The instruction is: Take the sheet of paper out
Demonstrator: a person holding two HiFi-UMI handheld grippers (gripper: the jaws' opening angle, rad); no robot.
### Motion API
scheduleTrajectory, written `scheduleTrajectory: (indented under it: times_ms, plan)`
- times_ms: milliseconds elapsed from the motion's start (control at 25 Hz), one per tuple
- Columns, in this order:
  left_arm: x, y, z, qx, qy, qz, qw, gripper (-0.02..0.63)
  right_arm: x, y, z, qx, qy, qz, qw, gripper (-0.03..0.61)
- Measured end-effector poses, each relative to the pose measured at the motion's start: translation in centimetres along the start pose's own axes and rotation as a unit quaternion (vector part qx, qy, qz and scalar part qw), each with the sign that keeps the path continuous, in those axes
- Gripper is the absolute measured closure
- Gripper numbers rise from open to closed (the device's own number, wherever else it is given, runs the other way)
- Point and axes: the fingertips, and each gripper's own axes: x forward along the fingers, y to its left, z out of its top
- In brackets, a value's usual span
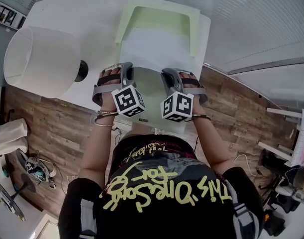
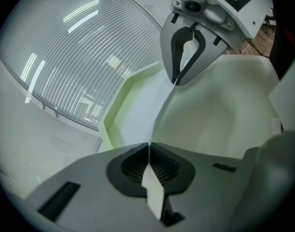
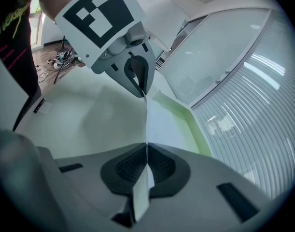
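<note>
Because the thin white sheet of paper (image 1: 152, 49) is pinched only along its near edge, with the left gripper (image 1: 126, 72) and the right gripper (image 1: 167, 76) each clenched on it side by side at the centre of the head view, the pull looks easy to spoil. Each gripper's own view shows its dark ribbed pads (image 2: 135, 167) closed on the sheet edge-on, with a small corner poking out behind the jaws, so the hold is narrow. The far part of the sheet lies in the pale green open plastic tray (image 1: 159, 15) at the upper centre of that frame, on the white rounded table (image 1: 67, 9). If one hand draws back faster than the other, the paper is likely to skew, buckle between the grippers or tear at a pinch point. A skewed sheet may rub a side wall of the tray and drag the light tray along the table. A sharp tug could also slide the smooth paper out from the pads.
</note>
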Motion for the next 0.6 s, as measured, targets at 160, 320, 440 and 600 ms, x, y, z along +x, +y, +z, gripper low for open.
scheduleTrajectory:
  times_ms: [160,320,440,600]
  plan:
    - [-0.6,-0.3,-0.2,-0.004,0.005,0.003,1.0,0.604,-0.4,0.3,0.2,-0.004,-0.006,0.003,1.0,0.569]
    - [-1.1,-0.8,-0.2,-0.008,0.01,0.005,0.9999,0.604,-0.9,0.9,0.2,-0.008,-0.012,0.007,1.0,0.569]
    - [-1.5,-1.0,-0.5,-0.012,0.014,0.009,0.9998,0.604,-1.0,1.3,0.4,-0.012,-0.017,0.011,1.0,0.569]
    - [-2.0,-1.5,-0.8,-0.015,0.021,0.012,0.9996,0.604,-1.3,2.0,0.5,-0.016,-0.025,0.018,0.999,0.569]
